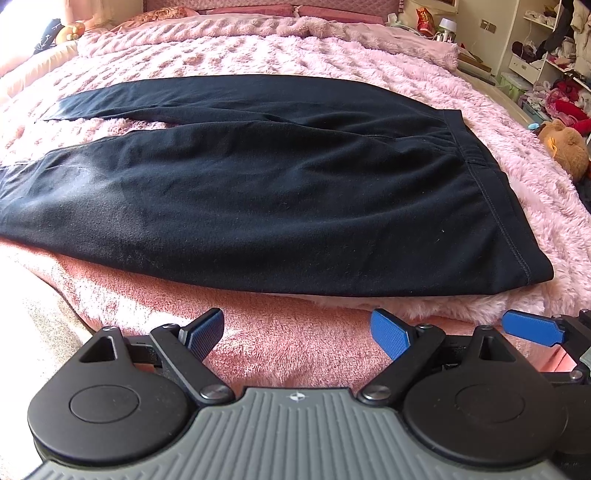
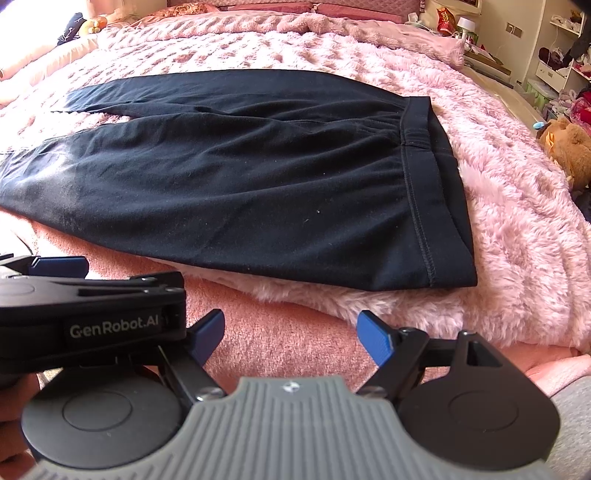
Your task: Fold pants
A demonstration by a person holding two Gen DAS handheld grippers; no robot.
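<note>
Black pants [image 1: 258, 184] lie flat on a pink fluffy blanket [image 1: 258, 51] on the bed, waistband [image 1: 480, 177] to the right, two legs running left. They also show in the right wrist view [image 2: 240, 177], with the waistband [image 2: 428, 177] at right. My left gripper [image 1: 297, 332] is open and empty, just short of the pants' near edge. My right gripper [image 2: 290, 334] is open and empty, near the front of the bed, below the waistband corner. The left gripper's body [image 2: 92, 306] shows at the left of the right wrist view; a blue fingertip of the right gripper [image 1: 532, 326] shows at the right of the left wrist view.
A brown teddy bear [image 1: 565, 144] lies at the bed's right side. Cluttered shelves [image 1: 554, 55] stand at the far right. Pillows and small items [image 1: 70, 33] lie at the bed's head. A coral blanket [image 1: 288, 354] covers the near edge.
</note>
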